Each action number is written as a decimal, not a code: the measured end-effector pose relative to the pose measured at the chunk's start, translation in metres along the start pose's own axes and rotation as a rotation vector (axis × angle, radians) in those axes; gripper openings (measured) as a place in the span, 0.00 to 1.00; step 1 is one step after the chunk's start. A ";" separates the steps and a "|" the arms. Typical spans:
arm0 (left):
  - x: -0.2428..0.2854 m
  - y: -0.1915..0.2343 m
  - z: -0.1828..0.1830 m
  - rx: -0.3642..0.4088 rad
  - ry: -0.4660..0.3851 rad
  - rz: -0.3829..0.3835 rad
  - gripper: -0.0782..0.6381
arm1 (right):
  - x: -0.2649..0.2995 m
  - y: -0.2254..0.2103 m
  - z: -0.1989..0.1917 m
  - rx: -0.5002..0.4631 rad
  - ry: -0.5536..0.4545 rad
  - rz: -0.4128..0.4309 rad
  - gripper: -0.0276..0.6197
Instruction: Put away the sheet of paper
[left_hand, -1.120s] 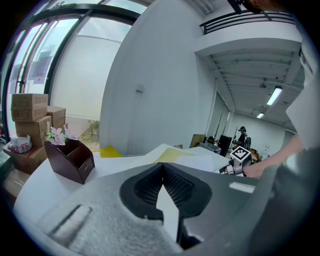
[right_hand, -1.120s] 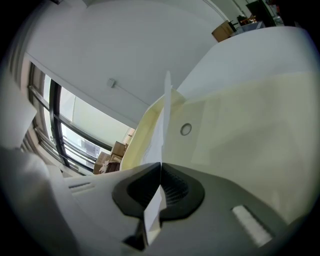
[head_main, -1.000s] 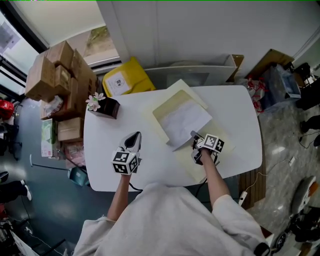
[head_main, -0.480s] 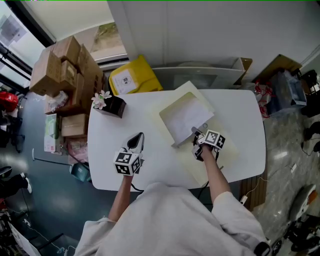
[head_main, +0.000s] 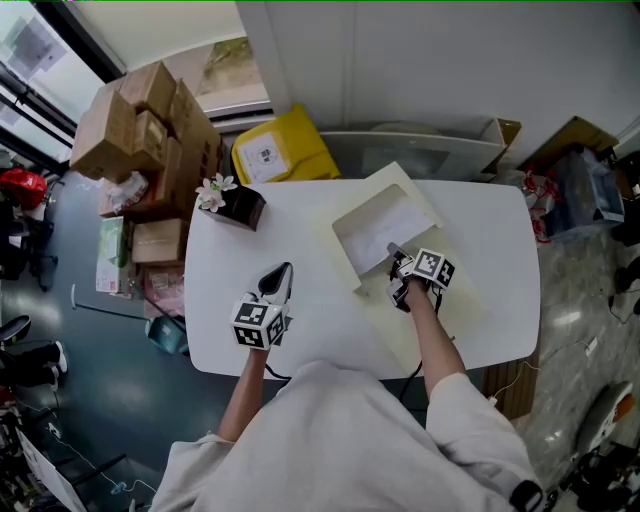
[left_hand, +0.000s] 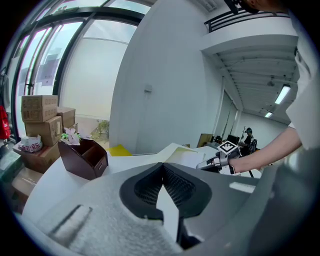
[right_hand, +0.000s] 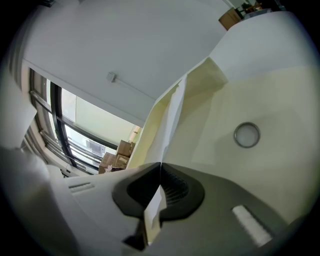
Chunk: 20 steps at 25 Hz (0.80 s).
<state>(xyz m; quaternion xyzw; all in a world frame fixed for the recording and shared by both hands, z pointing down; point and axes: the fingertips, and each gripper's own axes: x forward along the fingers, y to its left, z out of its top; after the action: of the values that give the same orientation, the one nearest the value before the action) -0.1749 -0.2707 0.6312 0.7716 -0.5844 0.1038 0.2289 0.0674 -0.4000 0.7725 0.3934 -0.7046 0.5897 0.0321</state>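
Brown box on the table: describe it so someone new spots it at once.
Start at the white table in the head view and go to its far left corner. There sits a dark brown open-top box with pale flowers at one end. Unlike the cardboard boxes nearby, it is on the tabletop.

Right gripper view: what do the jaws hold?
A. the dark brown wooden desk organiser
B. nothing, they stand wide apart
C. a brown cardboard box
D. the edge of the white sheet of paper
D: the right gripper has its jaws closed on the thin edge of the white sheet of paper, which rises from them beside the cream folder.
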 end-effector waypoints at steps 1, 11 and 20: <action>0.000 0.001 0.001 0.000 0.000 0.002 0.11 | 0.003 0.001 0.001 0.004 -0.001 0.001 0.05; -0.006 0.001 0.002 0.006 -0.004 -0.001 0.11 | 0.009 0.004 0.003 -0.048 -0.011 -0.016 0.07; -0.005 -0.012 -0.001 0.015 0.000 -0.038 0.11 | 0.001 0.017 -0.005 -0.385 0.070 -0.080 0.41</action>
<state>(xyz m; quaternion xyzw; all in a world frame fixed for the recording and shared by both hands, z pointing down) -0.1652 -0.2634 0.6269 0.7842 -0.5689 0.1040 0.2249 0.0543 -0.3962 0.7615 0.3869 -0.7867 0.4556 0.1544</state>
